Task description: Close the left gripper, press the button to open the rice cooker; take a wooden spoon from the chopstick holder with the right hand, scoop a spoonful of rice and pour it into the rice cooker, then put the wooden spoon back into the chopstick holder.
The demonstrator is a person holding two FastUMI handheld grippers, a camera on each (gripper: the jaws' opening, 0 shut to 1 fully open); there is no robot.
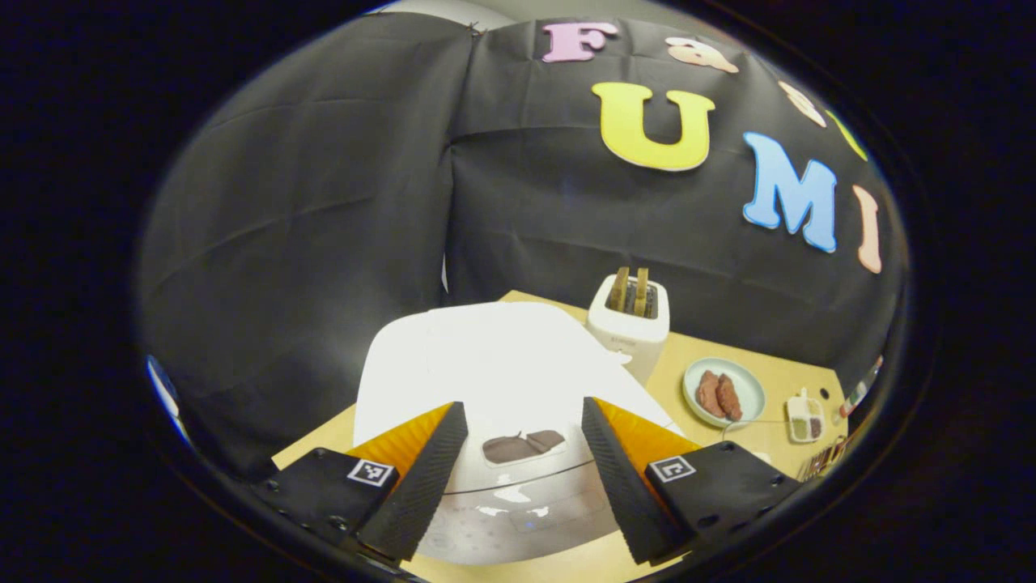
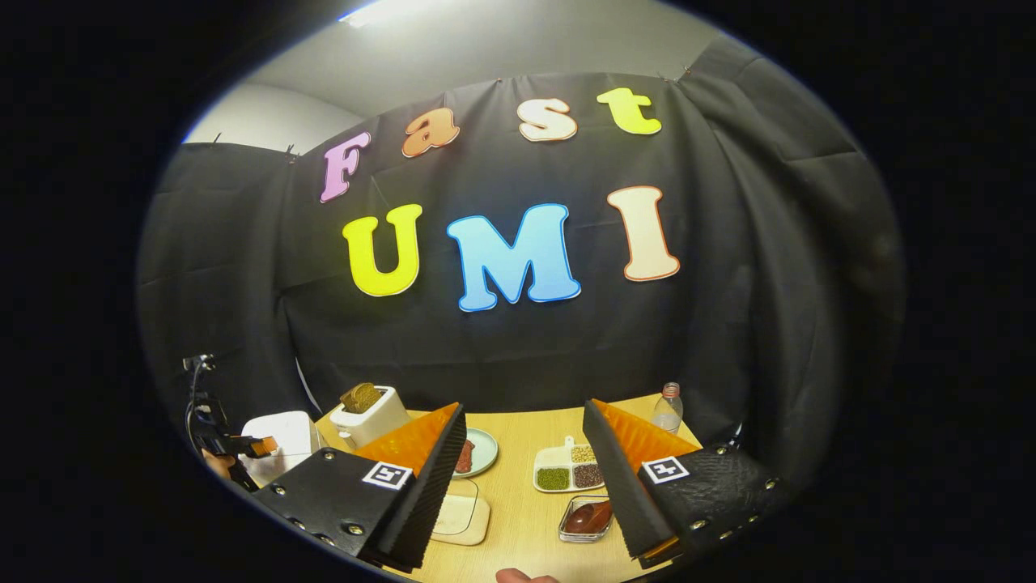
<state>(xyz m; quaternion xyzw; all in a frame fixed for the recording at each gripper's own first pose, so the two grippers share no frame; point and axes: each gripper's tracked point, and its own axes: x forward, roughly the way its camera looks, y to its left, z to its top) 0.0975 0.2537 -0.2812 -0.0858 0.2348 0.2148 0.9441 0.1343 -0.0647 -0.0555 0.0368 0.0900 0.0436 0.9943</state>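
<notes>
The white rice cooker (image 1: pixel 494 372) stands with its lid down just ahead of my left gripper (image 1: pixel 524 478), which is open, one finger on each side of the cooker's front. A dark, flat button (image 1: pixel 523 445) sits on the lid's front edge between the fingers and is untouched. In the right gripper view the cooker (image 2: pixel 279 433) is far off at the left, with the left gripper (image 2: pixel 257 445) and the hand holding it beside it. My right gripper (image 2: pixel 524 486) hangs open above the wooden table (image 2: pixel 526 534), holding nothing.
A white toaster (image 1: pixel 627 320) with two slices stands behind the cooker. To its right are a plate of brown pieces (image 1: pixel 723 393) and a divided dish of grains (image 2: pixel 571 470). A glass box (image 2: pixel 587 518), a pale board (image 2: pixel 461 510) and a bottle (image 2: pixel 668 409) also rest on the table.
</notes>
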